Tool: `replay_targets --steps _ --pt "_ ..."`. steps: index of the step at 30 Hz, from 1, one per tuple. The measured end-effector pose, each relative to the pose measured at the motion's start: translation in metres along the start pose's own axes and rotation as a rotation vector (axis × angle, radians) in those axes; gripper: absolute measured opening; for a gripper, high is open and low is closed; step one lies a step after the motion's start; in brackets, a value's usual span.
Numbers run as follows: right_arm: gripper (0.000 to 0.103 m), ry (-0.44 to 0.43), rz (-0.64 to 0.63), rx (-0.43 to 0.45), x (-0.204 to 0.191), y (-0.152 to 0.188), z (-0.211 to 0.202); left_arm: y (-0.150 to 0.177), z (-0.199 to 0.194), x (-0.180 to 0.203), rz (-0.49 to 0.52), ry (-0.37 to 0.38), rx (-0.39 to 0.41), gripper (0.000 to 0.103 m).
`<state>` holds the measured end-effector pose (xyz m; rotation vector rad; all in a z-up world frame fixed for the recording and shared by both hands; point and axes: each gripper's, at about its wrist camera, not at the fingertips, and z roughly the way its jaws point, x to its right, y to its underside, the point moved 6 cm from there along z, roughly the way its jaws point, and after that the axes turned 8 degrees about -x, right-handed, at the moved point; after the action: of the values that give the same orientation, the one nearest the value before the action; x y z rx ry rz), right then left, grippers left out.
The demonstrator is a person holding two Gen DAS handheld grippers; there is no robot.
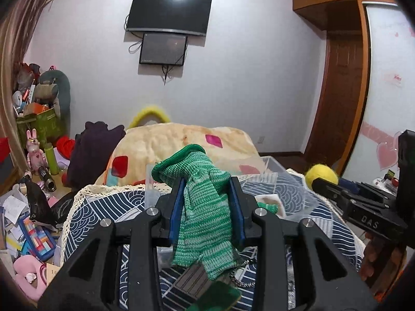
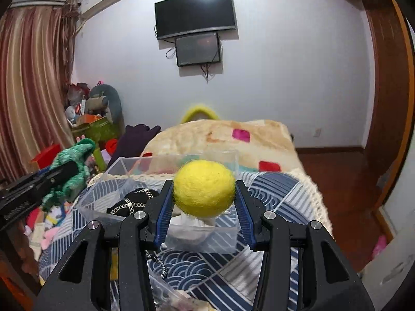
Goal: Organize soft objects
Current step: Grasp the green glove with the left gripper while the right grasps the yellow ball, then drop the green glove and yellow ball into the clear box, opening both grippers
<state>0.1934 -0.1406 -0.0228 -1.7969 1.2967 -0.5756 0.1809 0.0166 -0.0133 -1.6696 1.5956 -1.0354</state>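
My left gripper (image 1: 206,184) is shut on a green knitted cloth (image 1: 205,207), which hangs between the blue pads above the patterned bedspread (image 1: 109,207). It also shows at the left of the right wrist view (image 2: 70,171). My right gripper (image 2: 205,189) is shut on a yellow felt ball (image 2: 204,188), held above a clear plastic box (image 2: 181,163). The ball also shows in the left wrist view (image 1: 321,175). A black item with a silver chain (image 2: 135,202) lies in the box.
A cream blanket (image 2: 228,140) with coloured patches covers the far bed. A dark garment (image 1: 90,155) lies at its left. Clutter and a green box (image 1: 39,124) crowd the left floor. A wooden wardrobe (image 1: 345,77) stands at the right.
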Motion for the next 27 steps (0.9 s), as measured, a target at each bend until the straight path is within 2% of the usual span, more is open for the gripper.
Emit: replay_targets --steps 8,13,19,22,26,27 --pt "0.043 0.028 -0.001 -0.075 0.001 0.014 0.030 0.010 0.042 0.003 0.036 -0.034 -0.092 0.033" --pt "0.043 0.041 -0.020 -0.106 0.000 0.018 0.040 0.017 0.063 -0.002 0.022 -0.036 -0.144 0.033" --pt "0.045 0.061 -0.044 -0.118 -0.002 0.017 0.043 0.021 0.073 -0.003 0.042 -0.050 -0.170 0.034" --pt "0.048 0.057 -0.044 -0.124 -0.002 0.016 0.043 0.022 0.071 -0.001 0.044 -0.040 -0.181 0.041" --pt "0.062 0.048 -0.046 -0.124 -0.006 0.015 0.041 0.020 0.066 -0.002 0.031 -0.020 -0.177 0.053" --pt "0.062 0.051 -0.052 -0.121 -0.007 0.015 0.040 0.020 0.064 -0.002 0.031 -0.018 -0.174 0.056"
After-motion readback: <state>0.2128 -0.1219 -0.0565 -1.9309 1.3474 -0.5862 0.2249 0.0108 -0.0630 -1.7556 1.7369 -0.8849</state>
